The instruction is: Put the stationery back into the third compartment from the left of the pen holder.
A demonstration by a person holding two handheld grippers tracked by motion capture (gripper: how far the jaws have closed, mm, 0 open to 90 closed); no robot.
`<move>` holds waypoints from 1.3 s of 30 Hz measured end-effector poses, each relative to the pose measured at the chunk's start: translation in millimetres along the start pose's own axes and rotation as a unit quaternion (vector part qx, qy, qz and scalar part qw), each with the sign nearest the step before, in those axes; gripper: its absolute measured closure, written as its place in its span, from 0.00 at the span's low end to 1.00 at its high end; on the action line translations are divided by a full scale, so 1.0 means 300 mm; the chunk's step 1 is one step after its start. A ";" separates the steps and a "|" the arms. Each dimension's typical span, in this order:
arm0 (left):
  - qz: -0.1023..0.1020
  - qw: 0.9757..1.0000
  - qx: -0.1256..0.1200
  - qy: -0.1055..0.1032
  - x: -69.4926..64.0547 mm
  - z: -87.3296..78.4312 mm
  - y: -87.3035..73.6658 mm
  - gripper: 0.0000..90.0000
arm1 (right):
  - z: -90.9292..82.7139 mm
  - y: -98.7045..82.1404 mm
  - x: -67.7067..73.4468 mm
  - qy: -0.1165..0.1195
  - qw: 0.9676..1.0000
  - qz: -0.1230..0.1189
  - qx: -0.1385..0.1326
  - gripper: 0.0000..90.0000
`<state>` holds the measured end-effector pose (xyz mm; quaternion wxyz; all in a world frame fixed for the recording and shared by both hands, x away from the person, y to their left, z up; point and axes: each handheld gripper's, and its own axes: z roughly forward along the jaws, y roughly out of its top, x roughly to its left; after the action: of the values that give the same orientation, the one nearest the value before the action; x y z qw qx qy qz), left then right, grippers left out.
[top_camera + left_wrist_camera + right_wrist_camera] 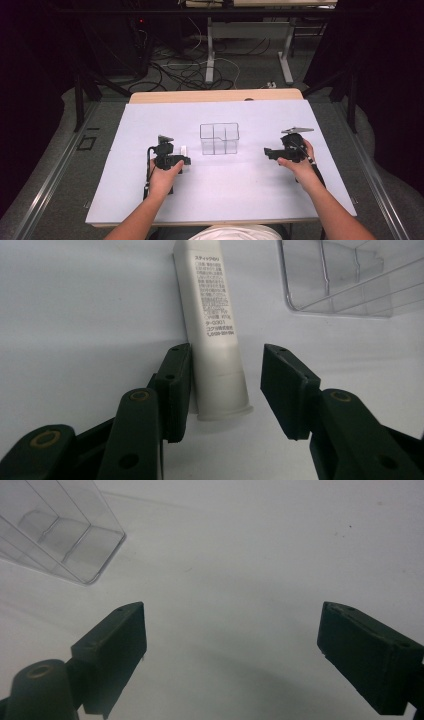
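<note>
High view: the left gripper (175,152) sits low on the white table (125,190), over a white tube (183,150) just left of the clear box (220,138). The right gripper (270,152) rests on the other side of the box, apart from it.

Left gripper view: the tube (212,325) lies flat between the jaws — one pad touches it, the other stands off, so nothing is gripped yet. The box (345,277) is near, upper right.

Right gripper view: the jaws gape wide over bare table (250,555) — the box (55,525) sits at upper left.
</note>
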<state>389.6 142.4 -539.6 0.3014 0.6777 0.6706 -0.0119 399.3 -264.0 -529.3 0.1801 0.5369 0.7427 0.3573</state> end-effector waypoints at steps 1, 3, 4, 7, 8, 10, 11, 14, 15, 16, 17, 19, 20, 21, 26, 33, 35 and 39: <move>0.001 1.000 0.000 0.000 0.000 0.001 0.000 0.63 | 0.000 0.000 -0.001 0.000 1.000 0.000 0.000 0.13; -0.003 1.000 -0.002 0.006 -0.002 0.001 0.000 0.64 | 0.001 -0.001 -0.002 0.000 1.000 -0.001 0.000 0.13; -0.002 1.000 -0.004 0.009 -0.003 0.003 -0.001 0.64 | 0.001 -0.001 -0.002 0.000 1.000 0.000 0.000 0.13; -0.003 1.000 -0.004 0.019 -0.008 0.003 -0.002 0.67 | 0.003 -0.002 -0.005 -0.001 1.000 -0.005 0.000 0.13; -0.003 1.000 -0.003 0.024 -0.009 0.003 -0.002 0.68 | 0.003 -0.002 -0.005 0.000 1.000 -0.004 0.000 0.13; -0.005 1.000 -0.002 0.026 -0.010 0.003 -0.001 0.70 | 0.005 -0.002 -0.005 0.000 1.000 -0.005 -0.001 0.14; -0.007 1.000 -0.002 0.026 -0.010 0.003 -0.001 0.71 | 0.005 -0.002 -0.005 0.000 1.000 -0.005 0.000 0.14; -0.018 1.000 0.002 0.023 -0.010 0.000 -0.001 0.71 | 0.006 -0.002 -0.003 0.000 1.000 -0.004 0.000 0.14; -0.019 1.000 -0.002 0.023 -0.011 0.002 -0.001 0.72 | 0.006 -0.002 -0.003 0.000 1.000 -0.004 0.000 0.14; -0.020 0.999 0.000 0.025 -0.011 0.001 -0.001 0.72 | 0.006 -0.003 -0.003 0.000 1.000 -0.004 0.000 0.14; -0.020 0.999 0.000 0.026 -0.012 0.001 0.000 0.72 | 0.005 -0.003 -0.002 0.000 1.000 -0.002 0.002 0.14; -0.027 0.999 0.002 0.029 -0.015 0.001 0.001 0.73 | 0.006 -0.003 -0.001 -0.002 1.000 0.000 0.003 0.14; -0.028 0.999 0.000 0.029 -0.014 0.002 0.002 0.73 | 0.007 -0.003 -0.001 -0.002 1.000 0.001 0.003 0.14; -0.028 0.999 -0.001 0.028 -0.012 0.003 0.002 0.74 | 0.007 -0.003 -0.002 -0.002 1.000 0.000 0.004 0.14; -0.034 0.999 0.002 0.027 -0.007 0.000 0.004 0.74 | 0.009 -0.005 -0.006 0.001 1.000 -0.007 0.003 0.14; -0.038 0.999 0.005 0.019 -0.001 -0.002 0.008 0.74 | 0.011 -0.006 -0.001 0.000 1.000 -0.001 0.008 0.14; -0.035 0.999 0.003 0.020 0.003 -0.003 0.008 0.74 | 0.011 -0.006 -0.001 0.002 1.000 -0.002 0.008 0.14; -0.031 0.999 0.010 0.016 0.017 -0.012 0.012 0.75 | 0.010 -0.005 -0.003 0.001 1.000 -0.004 0.003 0.15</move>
<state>391.9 148.7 -537.5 0.2836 0.6596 0.6959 -0.0167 400.6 -264.1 -532.7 0.1794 0.5339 0.7461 0.3553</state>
